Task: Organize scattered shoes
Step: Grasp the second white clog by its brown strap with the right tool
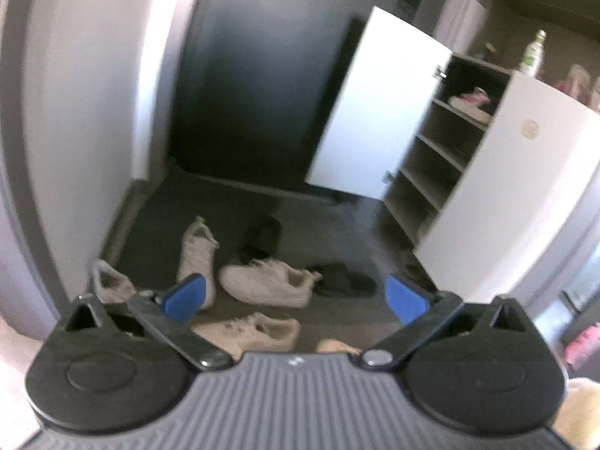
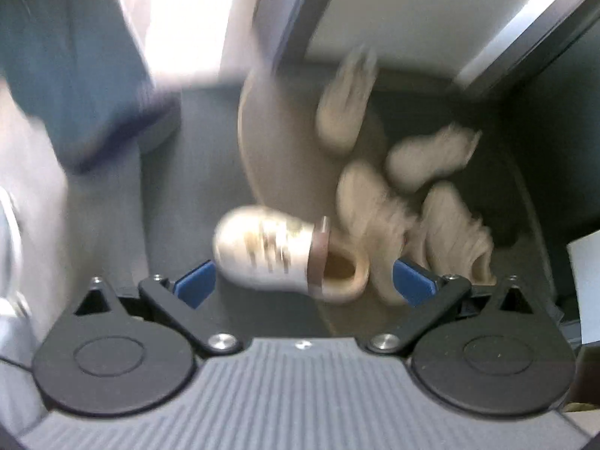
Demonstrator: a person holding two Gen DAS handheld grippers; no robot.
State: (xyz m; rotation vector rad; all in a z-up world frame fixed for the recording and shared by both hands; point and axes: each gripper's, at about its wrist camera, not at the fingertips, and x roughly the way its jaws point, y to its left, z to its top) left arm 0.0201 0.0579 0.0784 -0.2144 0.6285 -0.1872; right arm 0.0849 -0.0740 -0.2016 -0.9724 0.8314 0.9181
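Note:
In the left wrist view several white sneakers (image 1: 268,281) and dark slippers (image 1: 337,279) lie scattered on the dark floor in front of an open shoe cabinet (image 1: 442,157). My left gripper (image 1: 296,296) is open and empty, held above the shoes. In the right wrist view my right gripper (image 2: 303,281) is open and empty, just above a white slip-on shoe (image 2: 270,251) with a brown band and tan lining. More pale sneakers (image 2: 446,221) lie in a heap to its right. The right view is motion-blurred.
The cabinet's white door (image 1: 375,105) stands open to the left, and a pair of shoes (image 1: 470,103) sits on an upper shelf. A white wall (image 1: 75,112) borders the floor on the left. A person's leg in blue trousers (image 2: 75,56) stands at the left.

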